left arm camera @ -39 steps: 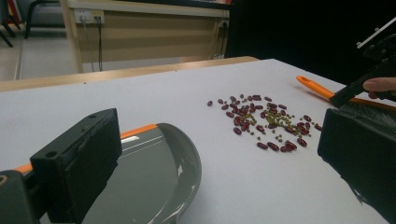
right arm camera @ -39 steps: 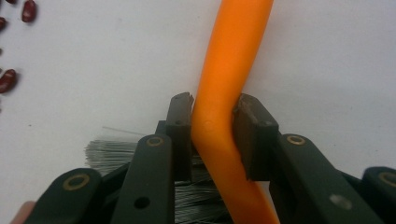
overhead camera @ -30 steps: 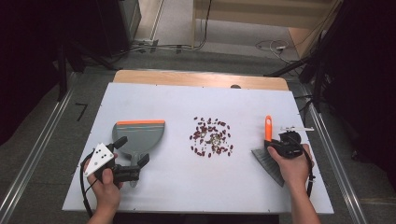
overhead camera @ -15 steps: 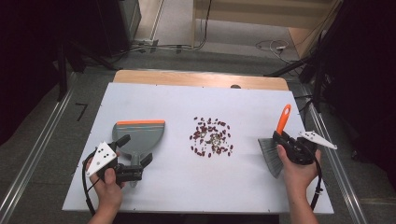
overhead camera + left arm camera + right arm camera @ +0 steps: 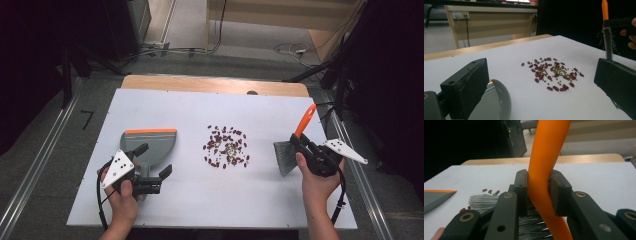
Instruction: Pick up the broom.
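Two tools in play, one per hand, with the bean pile (image 5: 226, 146) as the reference point.

High view: right gripper (image 5: 304, 148) sits to the right of the pile, jaws clamped on the orange handle of one brush (image 5: 294, 145); handle tilts up and away, grey bristles hang down toward the pile, near it but apart. Left gripper (image 5: 154, 161) is left of the pile, jaws wide, standing on either side of the handle end of one dustpan (image 5: 149, 146). Pads don't look pressed on it; no grip yet, as far as I can tell. Dustpan lies flat on the white tabletop (image 5: 190, 107), orange lip on the far side, not facing the pile.

Left gripper view: jaws wide, nothing pinched. Dustpan's rounded handle end (image 5: 502, 98) sits low beside the left jaw. Pile (image 5: 552, 72) is straight ahead: dark red beans mixed with small greenish ones, too many to count exactly, several dozen. Brush (image 5: 607, 41) stands upright beyond the pile.

Right gripper view: jaws shut tight on the brush handle (image 5: 545, 170), bristles (image 5: 486, 201) fanned out below, a few beans (image 5: 490, 191) just past the tips.

Step, my read: get the dustpan gripped, turn its lip toward the pile, press it flat. Then sweep with short low strokes from the far side, since round beans roll.
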A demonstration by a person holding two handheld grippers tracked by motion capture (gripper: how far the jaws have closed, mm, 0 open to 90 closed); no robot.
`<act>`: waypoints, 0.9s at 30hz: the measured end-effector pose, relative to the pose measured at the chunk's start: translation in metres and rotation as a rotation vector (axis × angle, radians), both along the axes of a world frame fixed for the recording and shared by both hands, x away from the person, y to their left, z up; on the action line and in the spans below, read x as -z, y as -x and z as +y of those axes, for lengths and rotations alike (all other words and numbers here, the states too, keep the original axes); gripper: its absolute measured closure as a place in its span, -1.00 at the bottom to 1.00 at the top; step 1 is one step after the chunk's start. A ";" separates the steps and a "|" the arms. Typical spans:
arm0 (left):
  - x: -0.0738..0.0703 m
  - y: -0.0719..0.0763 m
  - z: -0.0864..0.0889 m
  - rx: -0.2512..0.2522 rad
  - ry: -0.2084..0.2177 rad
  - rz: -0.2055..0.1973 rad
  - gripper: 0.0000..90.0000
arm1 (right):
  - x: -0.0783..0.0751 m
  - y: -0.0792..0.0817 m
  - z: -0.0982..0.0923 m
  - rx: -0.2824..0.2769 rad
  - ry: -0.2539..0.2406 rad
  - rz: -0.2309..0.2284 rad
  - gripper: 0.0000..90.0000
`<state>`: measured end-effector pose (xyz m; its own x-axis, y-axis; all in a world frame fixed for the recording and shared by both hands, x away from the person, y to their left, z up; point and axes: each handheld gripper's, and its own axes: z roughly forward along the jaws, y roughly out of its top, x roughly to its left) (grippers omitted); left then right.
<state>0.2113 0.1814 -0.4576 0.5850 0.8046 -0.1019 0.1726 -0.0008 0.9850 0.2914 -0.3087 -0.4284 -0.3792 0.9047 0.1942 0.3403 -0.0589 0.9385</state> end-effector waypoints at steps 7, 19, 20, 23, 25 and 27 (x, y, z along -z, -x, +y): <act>-0.005 -0.001 -0.011 0.038 -0.014 -0.001 -1.00 | -0.008 0.004 0.014 -0.048 -0.014 -0.025 0.53; -0.012 -0.007 -0.029 0.079 -0.022 0.012 -1.00 | -0.024 0.011 0.044 -0.135 -0.020 -0.060 0.53; -0.013 -0.008 -0.031 0.070 -0.030 0.009 -1.00 | -0.024 0.011 0.047 -0.140 -0.017 -0.063 0.53; -0.016 -0.012 -0.036 0.088 -0.020 0.018 -1.00 | -0.026 0.013 0.055 -0.162 -0.020 -0.068 0.53; -0.016 -0.014 -0.039 0.101 -0.022 0.026 -1.00 | -0.027 0.013 0.062 -0.177 -0.019 -0.069 0.53; -0.019 -0.018 -0.049 0.124 -0.026 0.035 -1.00 | -0.028 0.013 0.068 -0.189 -0.019 -0.070 0.53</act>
<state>0.2290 0.1321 -0.4388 0.6763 0.7293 -0.1038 0.2037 -0.0498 0.9778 0.2781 -0.2410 -0.4004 -0.5552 0.8125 0.1776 0.2805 -0.0181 0.9597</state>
